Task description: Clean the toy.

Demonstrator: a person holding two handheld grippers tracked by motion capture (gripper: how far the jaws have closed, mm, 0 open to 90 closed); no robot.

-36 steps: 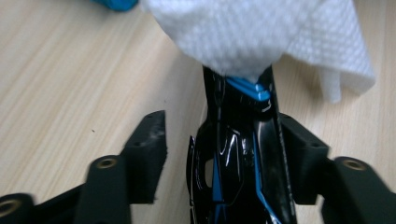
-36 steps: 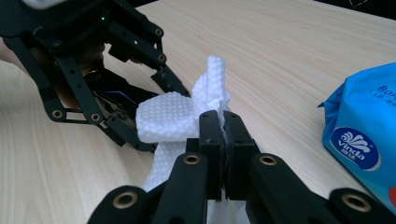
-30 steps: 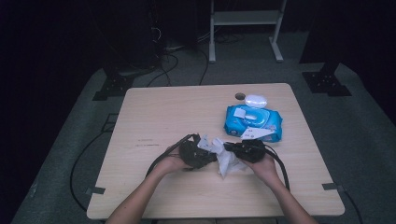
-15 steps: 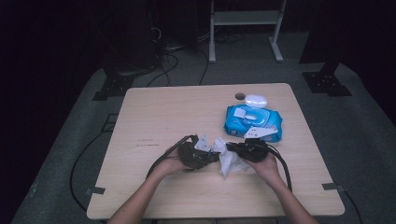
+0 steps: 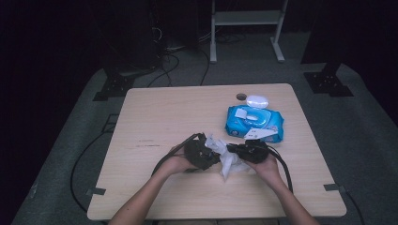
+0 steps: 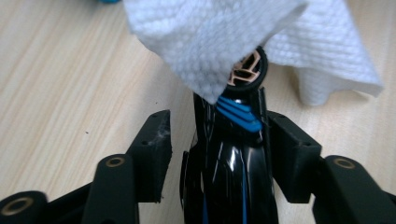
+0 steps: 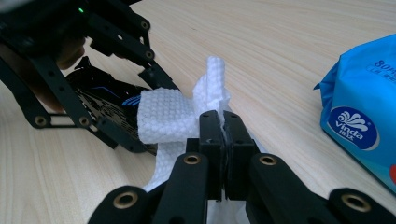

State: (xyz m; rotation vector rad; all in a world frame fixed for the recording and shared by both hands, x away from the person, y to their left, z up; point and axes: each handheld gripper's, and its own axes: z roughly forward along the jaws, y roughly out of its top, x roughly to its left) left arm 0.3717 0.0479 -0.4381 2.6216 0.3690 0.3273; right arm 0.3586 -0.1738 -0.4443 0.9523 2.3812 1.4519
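On the wooden table (image 5: 155, 117) lies a blue wipes pack (image 5: 255, 123), flap open. Near the front edge, the right gripper (image 7: 223, 122) pinches a white wipe (image 7: 163, 116). The left gripper (image 6: 212, 133), jaws just widened, loosely flanks a black toy car (image 6: 229, 172) under that wipe.

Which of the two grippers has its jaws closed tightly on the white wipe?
The right gripper: its jaws pinch the white wipe flat between them. The left gripper stands wider, around a shiny black and blue object.

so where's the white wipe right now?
In the high view the white wipe hangs mid-table between the two grippers, just in front of the blue wipes pack. The right gripper pinches it; it drapes over the black object between the left gripper's jaws.
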